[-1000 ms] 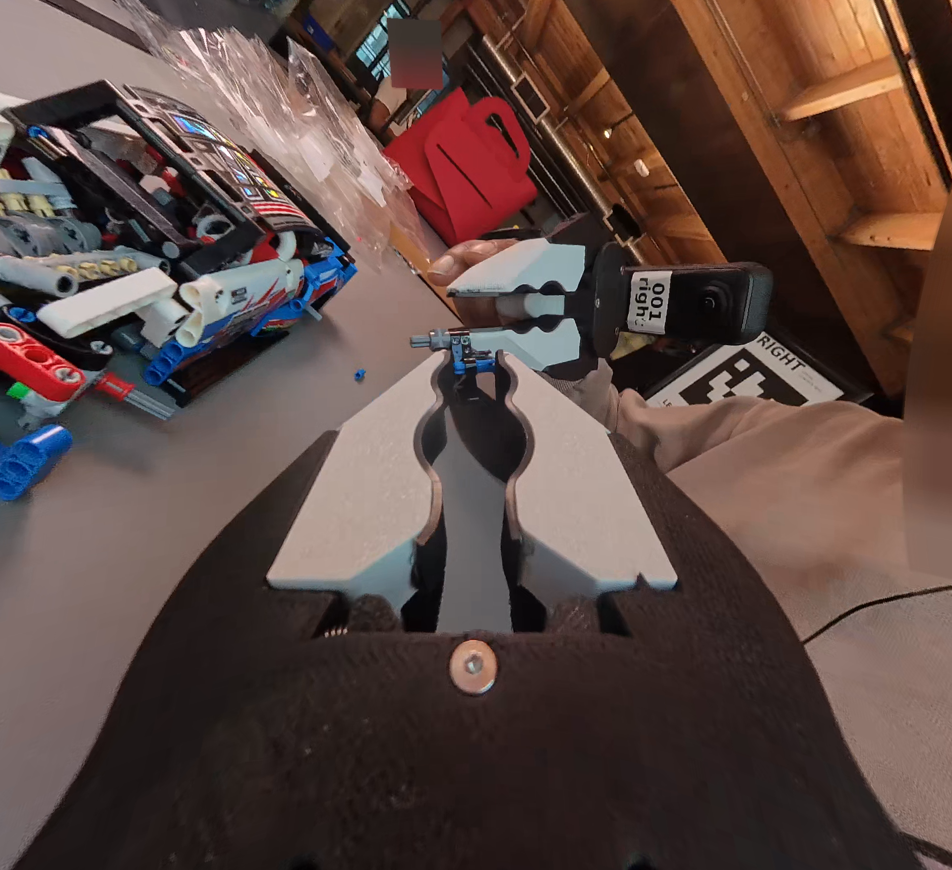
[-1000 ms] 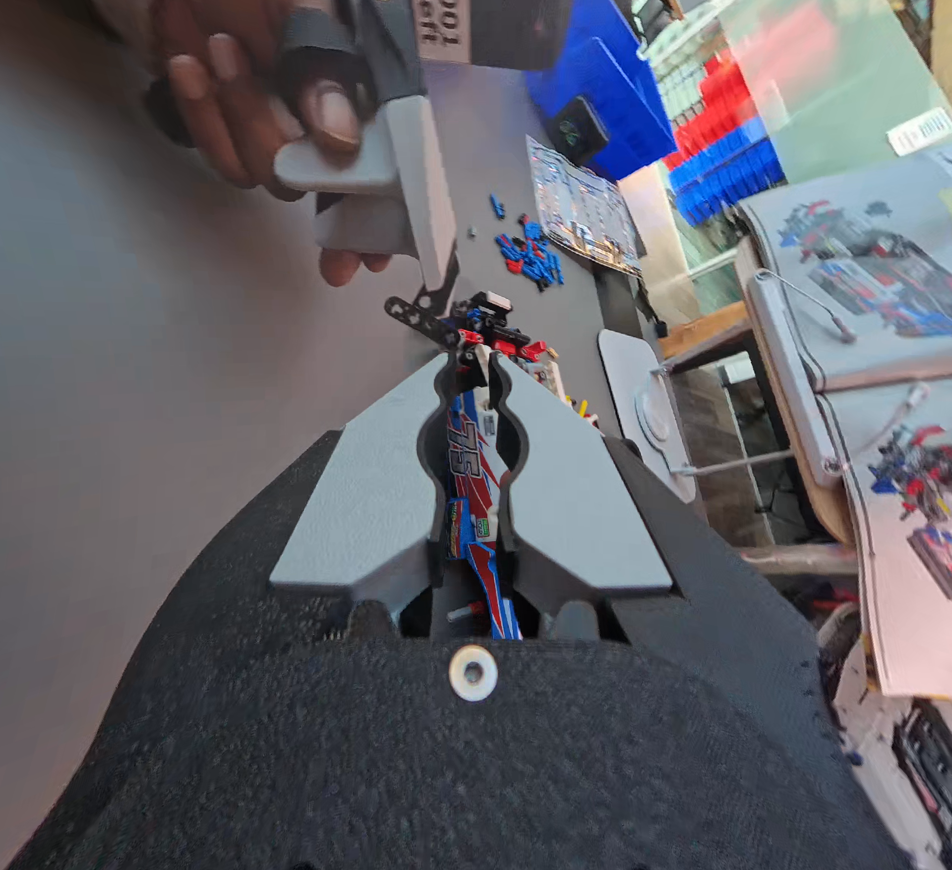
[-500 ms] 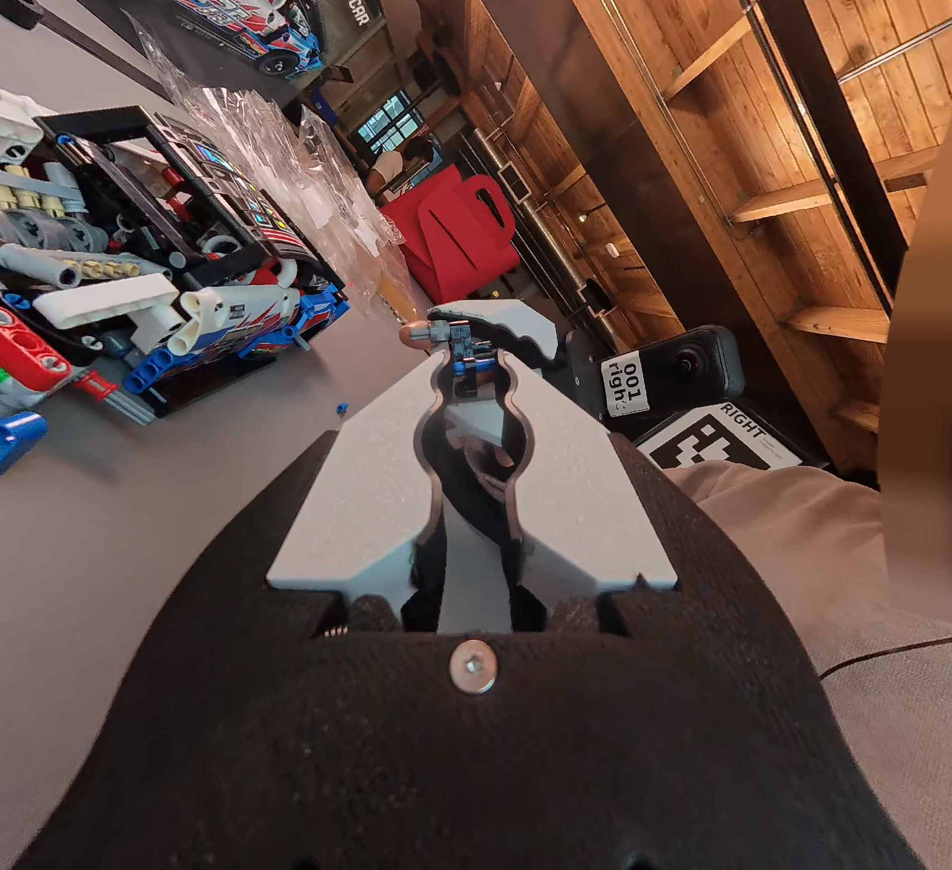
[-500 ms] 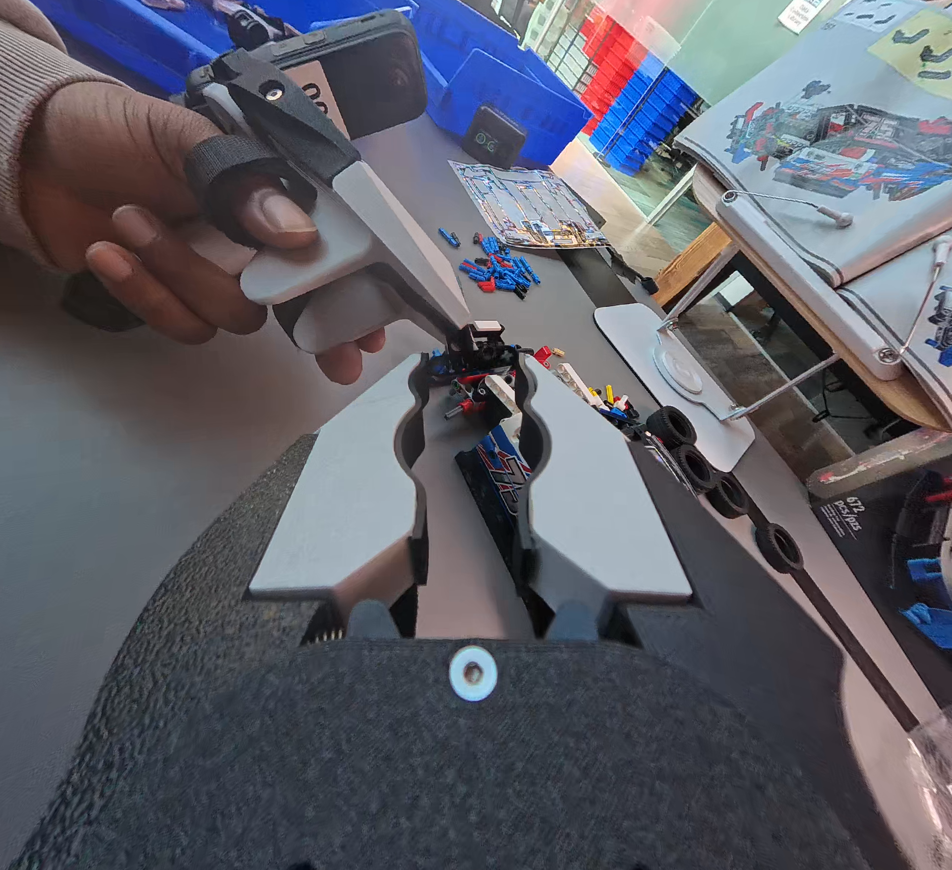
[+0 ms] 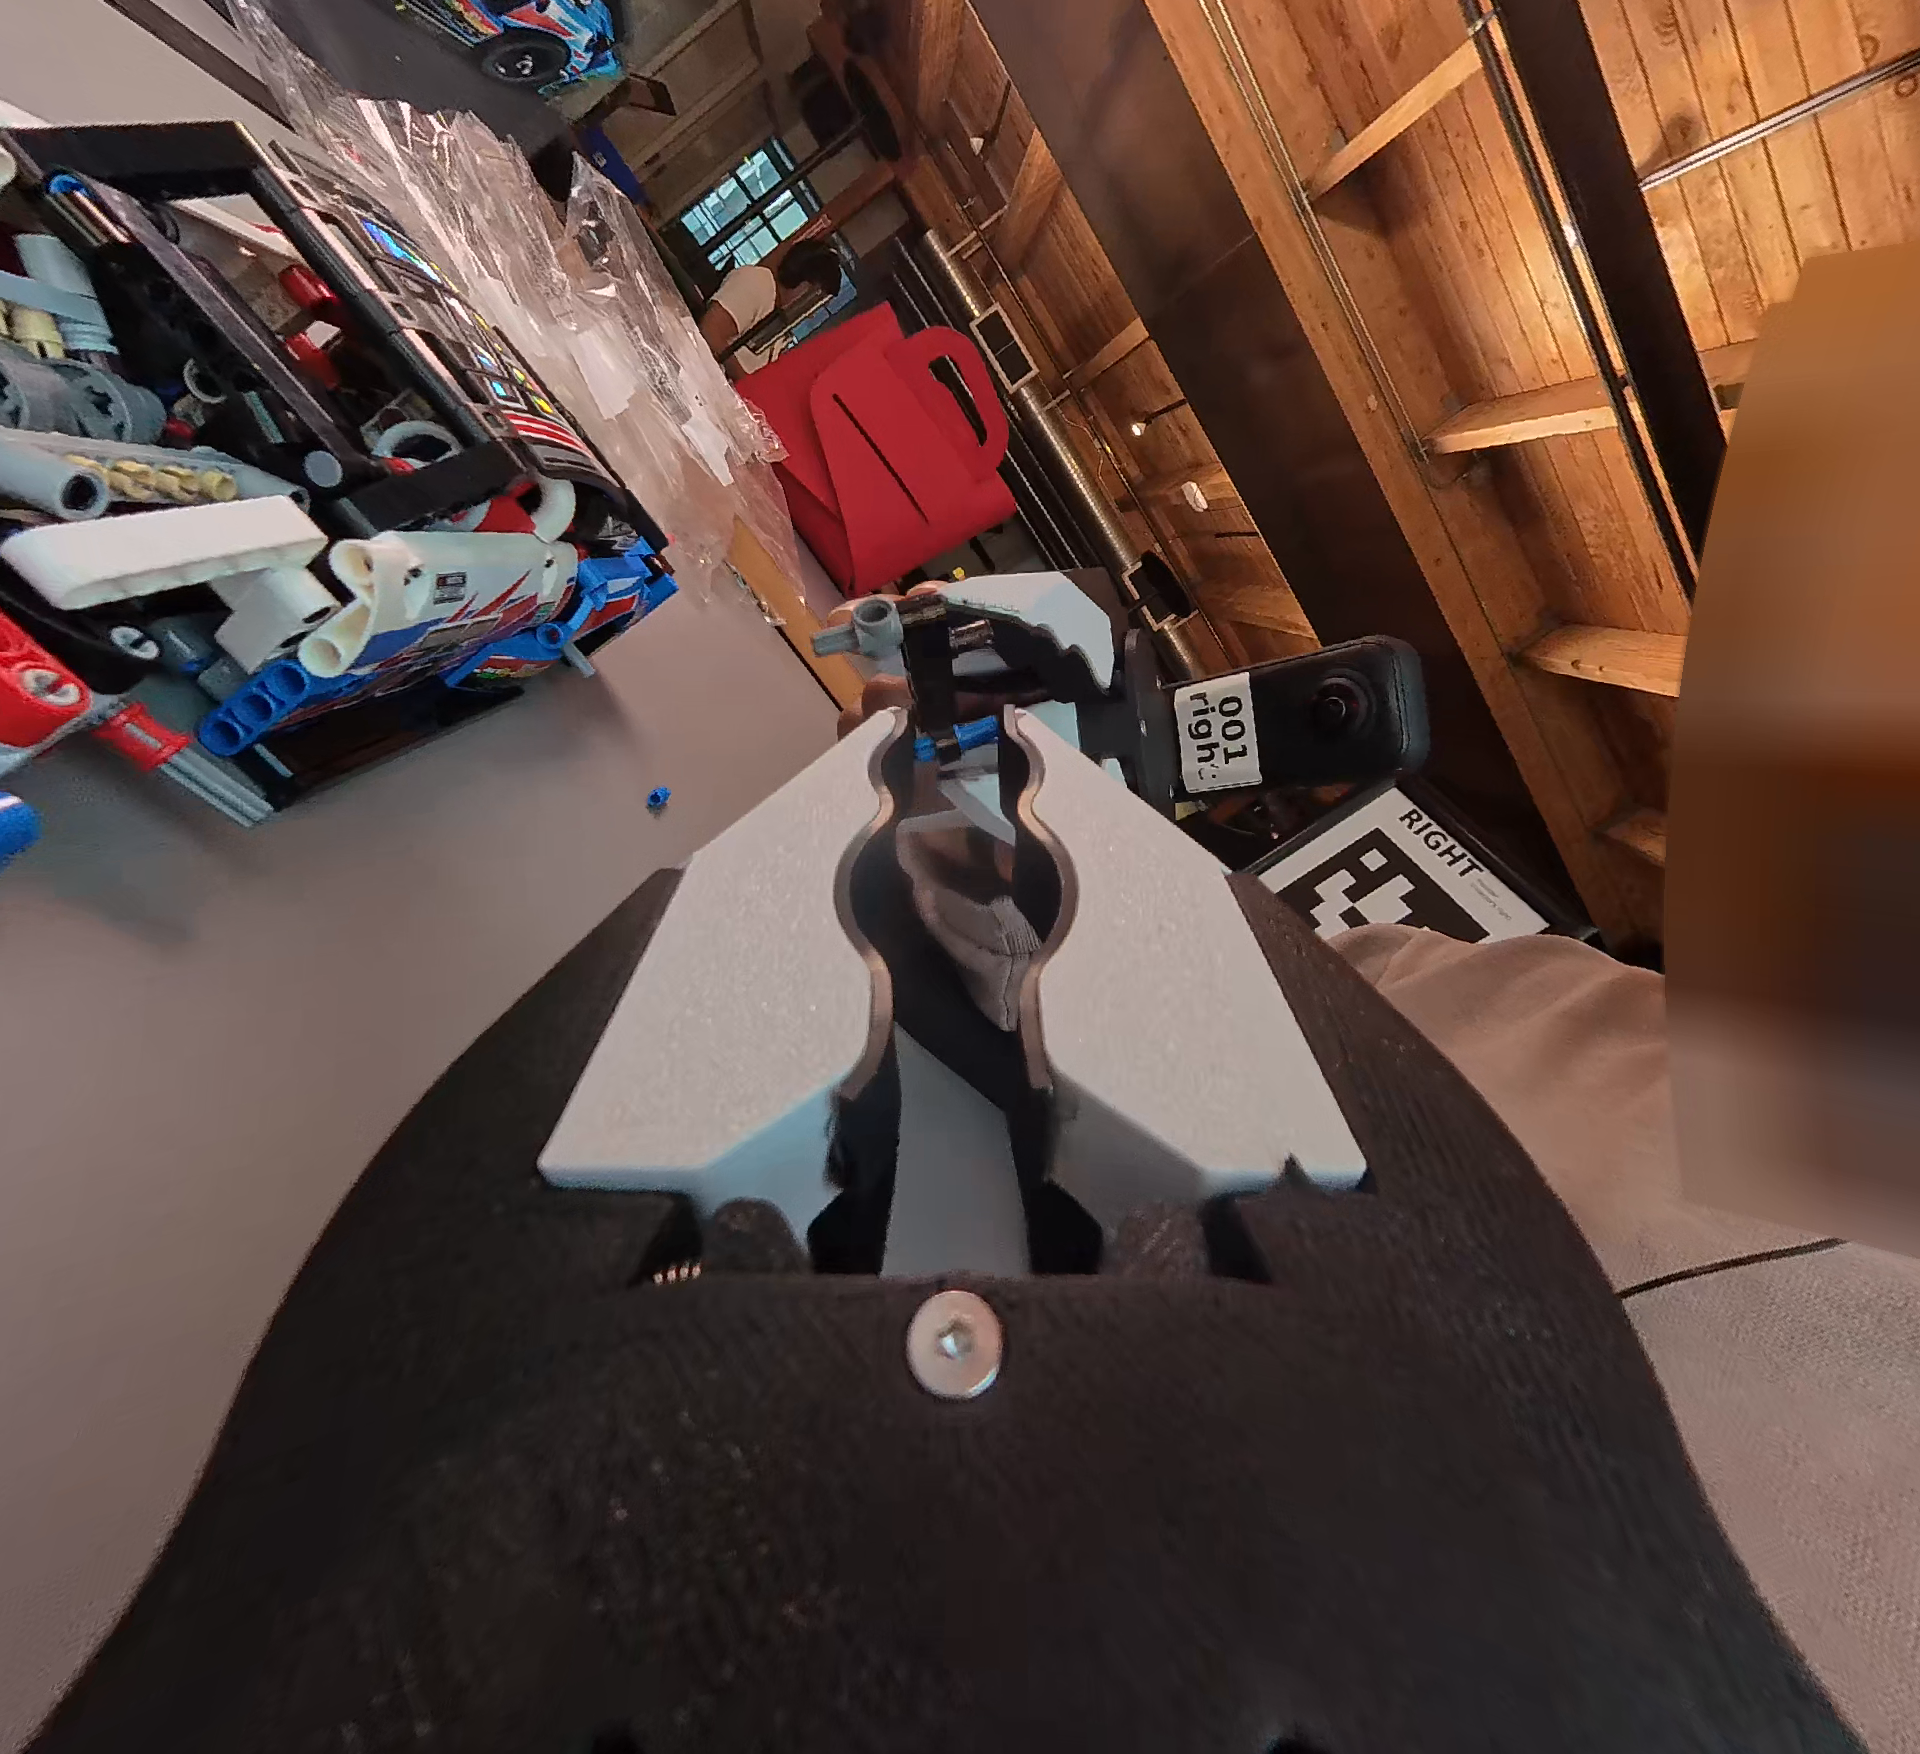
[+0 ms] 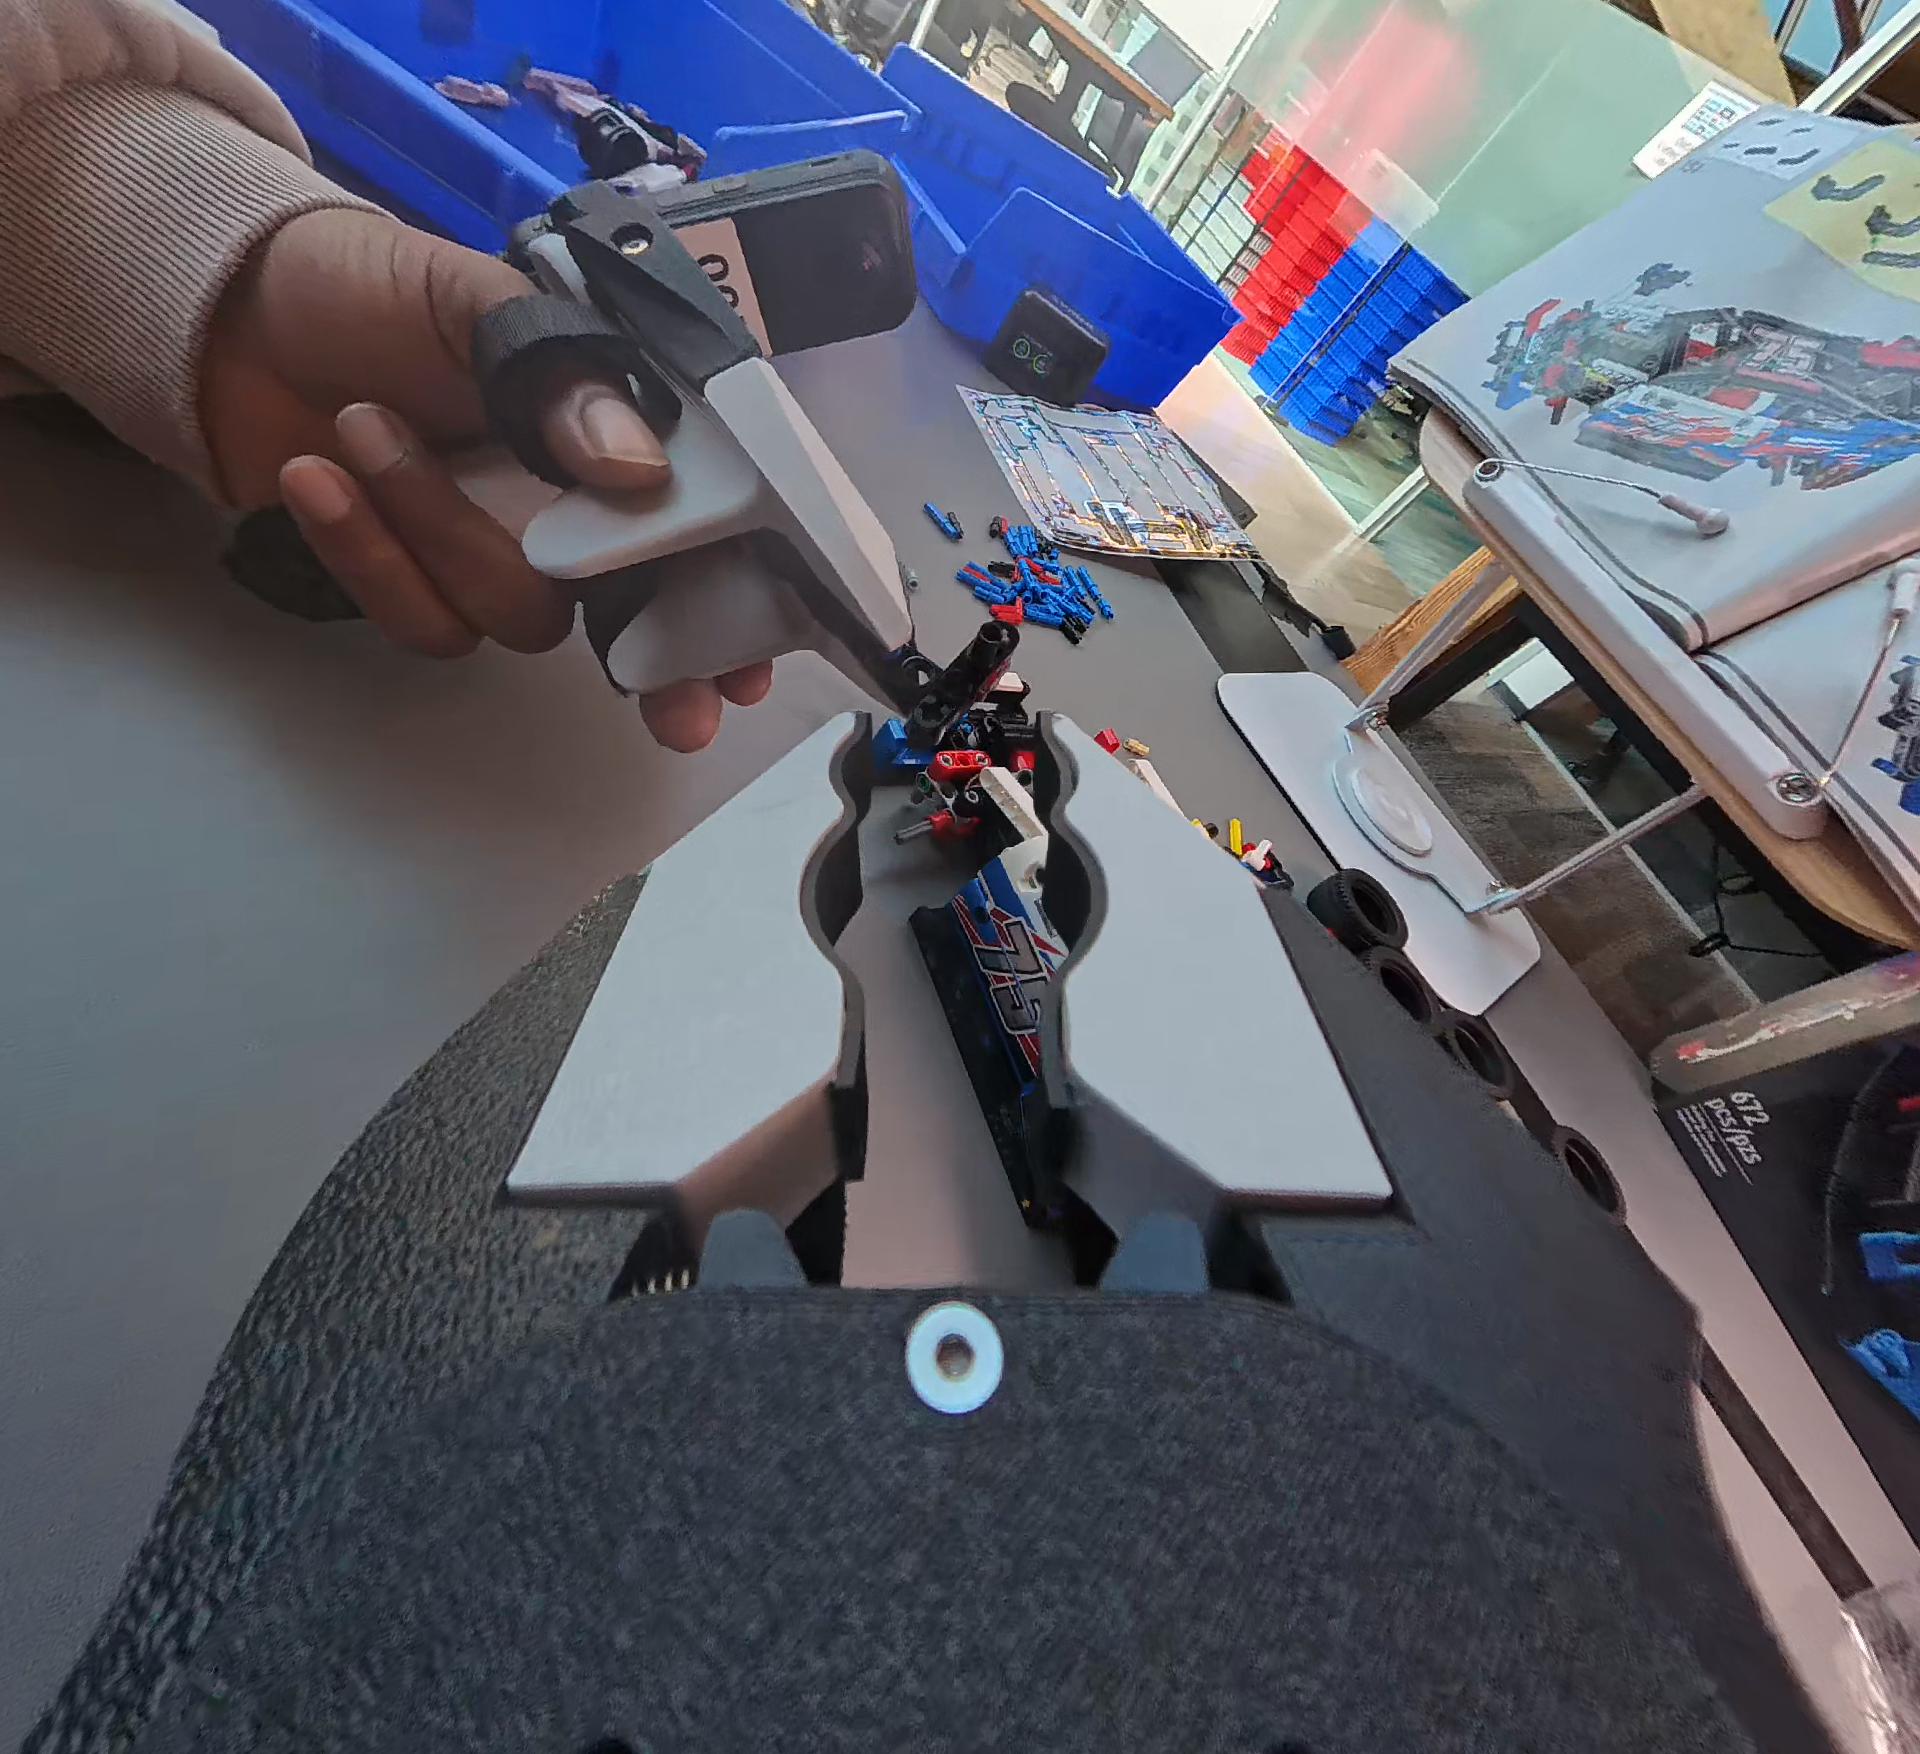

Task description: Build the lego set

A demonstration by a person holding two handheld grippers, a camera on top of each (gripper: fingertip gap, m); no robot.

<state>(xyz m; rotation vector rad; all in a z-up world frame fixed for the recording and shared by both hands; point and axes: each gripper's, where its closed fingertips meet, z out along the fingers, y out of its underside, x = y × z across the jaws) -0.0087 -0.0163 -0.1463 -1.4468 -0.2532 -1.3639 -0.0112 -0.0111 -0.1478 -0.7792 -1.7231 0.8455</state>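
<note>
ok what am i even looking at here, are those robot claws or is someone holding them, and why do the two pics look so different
No robot here: a person holds a two-finger gripper in each hand, and each gripper carries its own wide-angle camera looking forward along its fingers. That gives two views of one table.

In the left wrist view, the left gripper pinches a small black lego piece with blue pins; the right gripper shows just beyond it. To the left on the grey table stands the half-built lego car, with clear plastic bags behind.

In the right wrist view, the right gripper is open at that same small piece, while the person's hand squeezes the left gripper onto it. Loose blue pins, black tyres and an instruction booklet on a stand lie farther off.
</note>
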